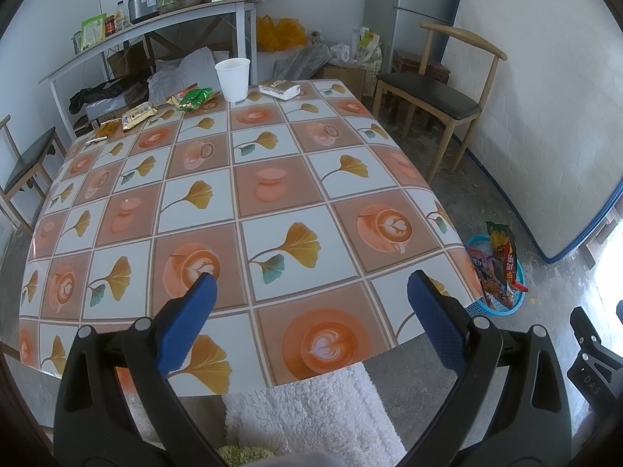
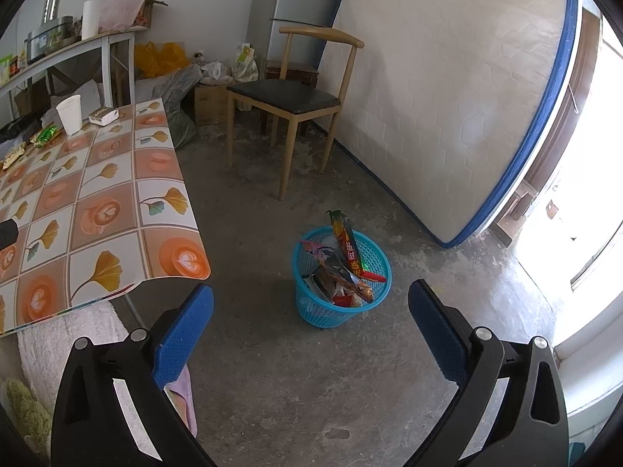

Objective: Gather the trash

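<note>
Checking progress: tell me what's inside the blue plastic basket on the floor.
The blue plastic basket holds crumpled snack wrappers, one long wrapper sticking above the rim. Anything beneath them is covered.

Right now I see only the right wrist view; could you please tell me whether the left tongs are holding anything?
Observer: No, the left tongs are open and empty, over the table at its near edge.
Operator: Is there trash left of the green wrapper?
Observer: Yes, a small yellow wrapper lies near the far left corner.
Operator: Anything beside it?
Observer: A thin pale stick, right at the edge.
</note>
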`<state>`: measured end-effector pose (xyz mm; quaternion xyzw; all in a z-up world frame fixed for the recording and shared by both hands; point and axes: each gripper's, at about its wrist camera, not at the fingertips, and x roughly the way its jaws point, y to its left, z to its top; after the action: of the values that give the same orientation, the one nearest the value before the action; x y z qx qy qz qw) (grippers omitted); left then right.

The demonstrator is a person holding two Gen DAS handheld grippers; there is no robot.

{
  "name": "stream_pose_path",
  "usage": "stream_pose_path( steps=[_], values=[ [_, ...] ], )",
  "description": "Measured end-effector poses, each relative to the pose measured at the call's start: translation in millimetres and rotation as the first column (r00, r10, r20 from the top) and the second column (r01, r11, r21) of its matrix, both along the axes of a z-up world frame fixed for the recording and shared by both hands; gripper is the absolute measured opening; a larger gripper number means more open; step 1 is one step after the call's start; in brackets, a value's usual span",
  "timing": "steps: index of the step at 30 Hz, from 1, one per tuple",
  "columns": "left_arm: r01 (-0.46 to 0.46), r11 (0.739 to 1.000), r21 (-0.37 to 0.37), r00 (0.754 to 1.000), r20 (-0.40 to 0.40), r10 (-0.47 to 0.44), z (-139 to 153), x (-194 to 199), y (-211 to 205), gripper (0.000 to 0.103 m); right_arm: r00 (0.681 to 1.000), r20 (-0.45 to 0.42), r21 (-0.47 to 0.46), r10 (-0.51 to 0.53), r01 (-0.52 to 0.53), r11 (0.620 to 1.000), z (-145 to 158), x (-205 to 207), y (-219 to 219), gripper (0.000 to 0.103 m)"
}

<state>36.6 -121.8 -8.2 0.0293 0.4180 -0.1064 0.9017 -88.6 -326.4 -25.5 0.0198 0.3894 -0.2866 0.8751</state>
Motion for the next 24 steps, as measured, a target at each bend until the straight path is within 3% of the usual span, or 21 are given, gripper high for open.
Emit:
stream_pose_path(
  steps=[24],
  values=[
    [0.000,1.000,0.000,1.000,-0.003,0.000,-0.9,0.6,1.1,0.094,1.000,0.000,0.000,0.001,-0.001,1.000,0.5,0.6,-0.7,0.097]
  ],
)
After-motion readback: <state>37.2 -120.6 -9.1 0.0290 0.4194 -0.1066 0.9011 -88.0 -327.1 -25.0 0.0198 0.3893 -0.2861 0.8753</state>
